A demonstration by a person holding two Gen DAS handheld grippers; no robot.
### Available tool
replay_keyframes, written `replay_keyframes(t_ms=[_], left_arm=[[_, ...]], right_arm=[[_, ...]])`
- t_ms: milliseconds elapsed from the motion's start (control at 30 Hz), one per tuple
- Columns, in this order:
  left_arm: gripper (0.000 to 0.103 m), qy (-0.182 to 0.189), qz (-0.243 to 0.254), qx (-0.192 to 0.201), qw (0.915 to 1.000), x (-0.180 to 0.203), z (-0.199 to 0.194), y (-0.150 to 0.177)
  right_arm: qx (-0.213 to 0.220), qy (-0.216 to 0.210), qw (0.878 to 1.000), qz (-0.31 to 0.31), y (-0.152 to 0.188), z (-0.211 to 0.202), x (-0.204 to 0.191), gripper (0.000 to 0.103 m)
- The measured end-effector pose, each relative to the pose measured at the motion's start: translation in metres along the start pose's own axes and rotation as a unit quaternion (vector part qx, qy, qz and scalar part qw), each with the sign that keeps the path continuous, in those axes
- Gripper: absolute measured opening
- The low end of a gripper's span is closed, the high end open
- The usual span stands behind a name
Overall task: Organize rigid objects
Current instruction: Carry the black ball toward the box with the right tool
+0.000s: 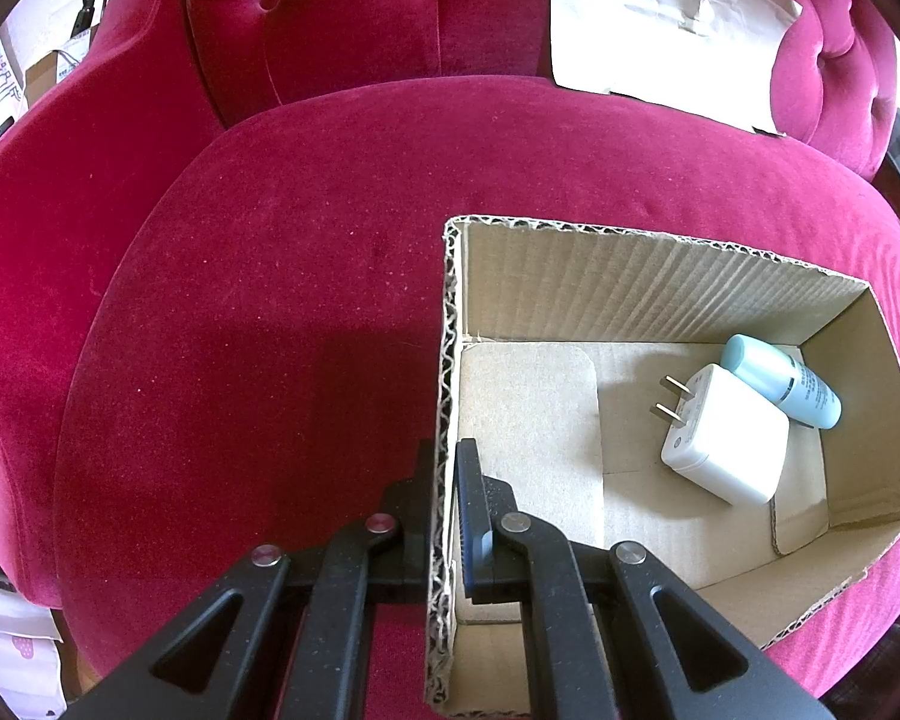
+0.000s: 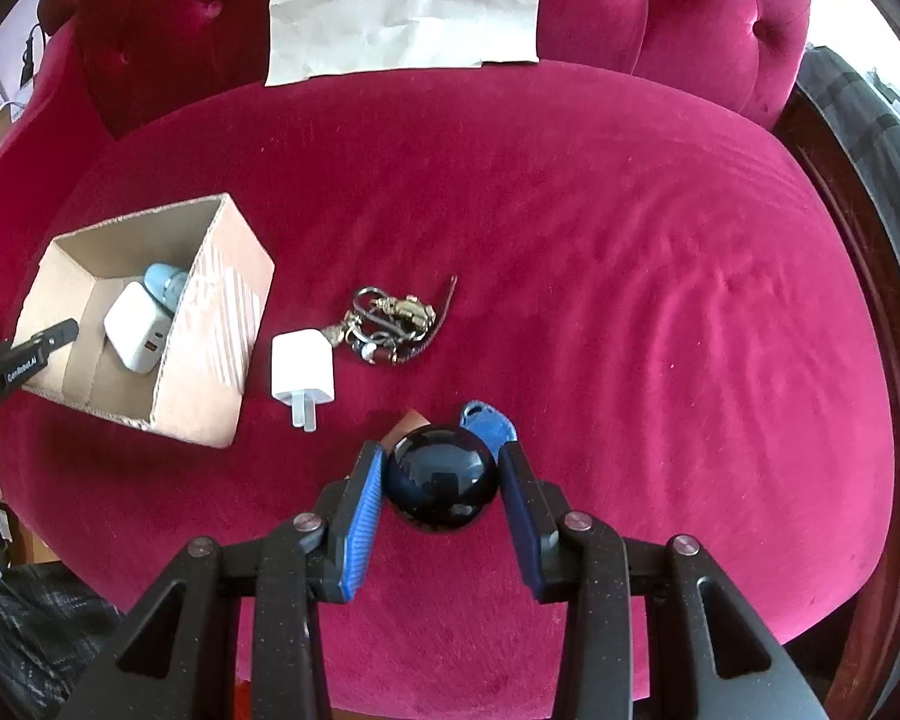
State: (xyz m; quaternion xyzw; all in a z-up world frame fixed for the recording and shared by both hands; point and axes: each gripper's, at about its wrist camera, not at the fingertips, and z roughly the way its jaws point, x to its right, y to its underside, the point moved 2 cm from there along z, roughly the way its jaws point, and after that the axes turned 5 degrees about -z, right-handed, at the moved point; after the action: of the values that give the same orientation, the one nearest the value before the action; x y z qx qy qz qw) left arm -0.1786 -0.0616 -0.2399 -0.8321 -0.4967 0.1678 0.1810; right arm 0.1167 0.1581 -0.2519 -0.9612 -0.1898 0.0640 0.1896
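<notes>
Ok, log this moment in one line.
left gripper: shut on cardboard box wall | right gripper: shut on black ball | in box: white charger, blue tube

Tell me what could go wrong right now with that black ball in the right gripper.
The glossy black ball is round, so it may squirt out from between the right gripper's pads. It could also drag the blue tag lying against it. The left gripper pinches only one wall of the cardboard box, so dropping the ball in may tip it.
</notes>
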Motion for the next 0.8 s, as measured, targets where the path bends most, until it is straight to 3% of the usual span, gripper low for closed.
replay_keyframes(t_ms=[800], left_arm=[[0.005, -0.003, 0.004, 0.003, 1.0, -0.008, -0.001, 0.0]], right_arm=[[0.06, -0.011, 0.998, 0.001, -0.05, -0.045, -0.04, 0.041]])
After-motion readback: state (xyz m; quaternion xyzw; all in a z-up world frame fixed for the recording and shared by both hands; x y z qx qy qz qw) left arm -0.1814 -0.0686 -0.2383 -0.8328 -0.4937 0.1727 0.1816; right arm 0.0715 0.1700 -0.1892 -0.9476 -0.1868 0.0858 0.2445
